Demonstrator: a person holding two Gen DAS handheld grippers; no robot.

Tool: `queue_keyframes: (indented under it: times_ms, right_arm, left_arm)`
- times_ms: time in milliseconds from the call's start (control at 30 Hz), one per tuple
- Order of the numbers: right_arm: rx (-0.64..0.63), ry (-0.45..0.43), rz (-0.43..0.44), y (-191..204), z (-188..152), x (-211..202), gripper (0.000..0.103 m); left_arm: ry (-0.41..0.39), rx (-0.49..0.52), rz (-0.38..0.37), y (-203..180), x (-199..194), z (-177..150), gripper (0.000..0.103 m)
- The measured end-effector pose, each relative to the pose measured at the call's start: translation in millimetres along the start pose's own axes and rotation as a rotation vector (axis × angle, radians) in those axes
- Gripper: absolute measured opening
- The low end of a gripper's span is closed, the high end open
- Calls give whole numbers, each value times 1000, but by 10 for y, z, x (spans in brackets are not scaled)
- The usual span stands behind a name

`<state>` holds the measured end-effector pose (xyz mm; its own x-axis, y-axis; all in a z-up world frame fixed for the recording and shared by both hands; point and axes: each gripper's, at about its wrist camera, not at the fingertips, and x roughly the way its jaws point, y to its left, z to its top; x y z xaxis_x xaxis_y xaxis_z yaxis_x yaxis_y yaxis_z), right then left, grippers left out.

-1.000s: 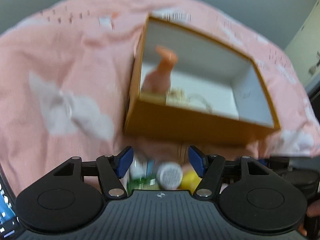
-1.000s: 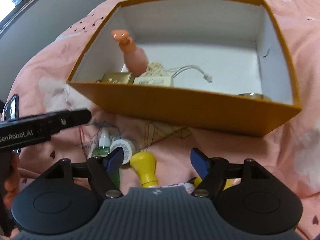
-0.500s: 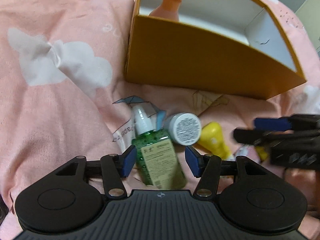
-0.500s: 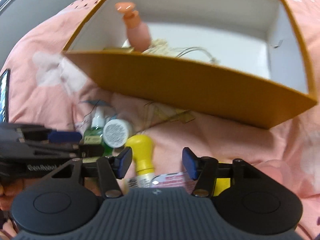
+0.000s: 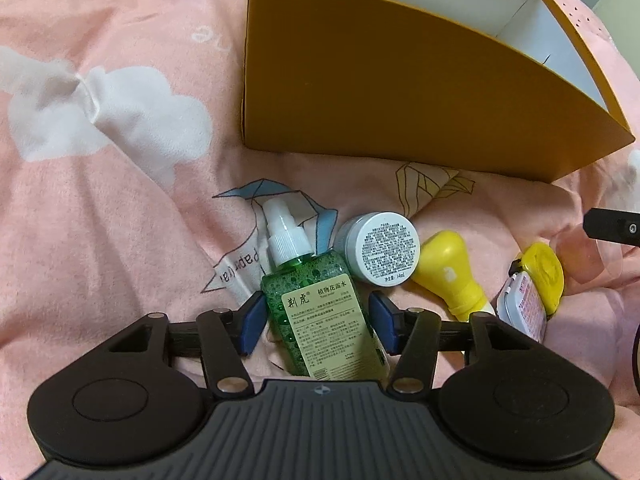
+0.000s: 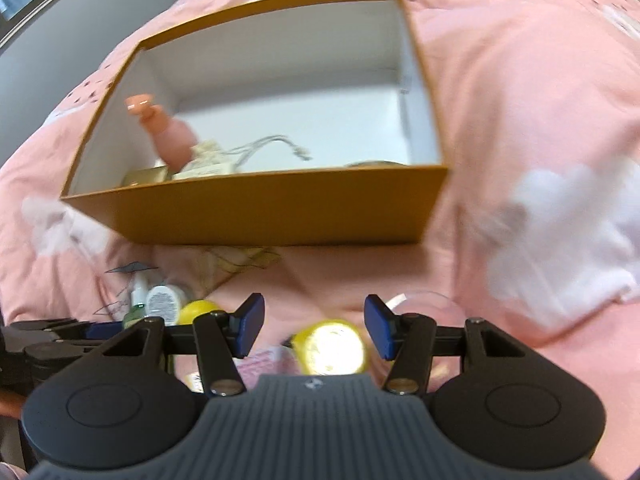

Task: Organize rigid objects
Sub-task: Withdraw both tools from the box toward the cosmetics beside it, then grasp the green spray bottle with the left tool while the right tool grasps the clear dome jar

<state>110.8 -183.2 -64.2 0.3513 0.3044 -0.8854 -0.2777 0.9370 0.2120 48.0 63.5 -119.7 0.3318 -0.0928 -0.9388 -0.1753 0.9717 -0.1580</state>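
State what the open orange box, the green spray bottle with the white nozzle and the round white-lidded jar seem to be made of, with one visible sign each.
Orange box: probably card, matt; thin straight walls, white inside.
Green spray bottle: likely clear glossy plastic; bubbles show through, paper label.
White-lidded jar: likely plastic; smooth lid, printed sticker.

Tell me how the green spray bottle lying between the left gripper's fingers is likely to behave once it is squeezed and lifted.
The green spray bottle looks like rigid clear plastic, so it should hold shape. It seems nearly full of liquid, so probably heavy for its size. Its flat sides sit between the closing left gripper, so rolling seems unlikely, though smooth plastic and a glossy label may slip.
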Motion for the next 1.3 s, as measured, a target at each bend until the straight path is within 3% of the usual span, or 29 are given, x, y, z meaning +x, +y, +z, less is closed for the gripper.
queue_keyframes:
  times_ms: [267,433,700,800,933,1167,1300]
  right_arm:
    - [131,-24,-41,-353,-32,-103,56]
    - [96,-30,-16,-304,-45,-136,49]
    - [-49,12,61,56,-97,-59,49]
    - [-49,-22,15,37,-92,-121,50]
    - [-58,-56,-120,-56,-79,-173,74]
    - [-42,28,-176,-205,-125,54,74]
    - [-14,45,-170,-289,-125,121,66]
  left_arm:
    - [-73,-11,-10,-9,-218,-41,55]
    - [-140,-5,-24,-20,-424,-71,51]
    - [-238,41,-48,-88,-673,-115,51]
    - [-250,57,-71,-124,-724,-121,51]
    - [-266,76,-99,-216,-691,-68,51]
    - [-273,98,-113,-304,-664,2,51]
    - [-266,98,-109,-318,-641,22,51]
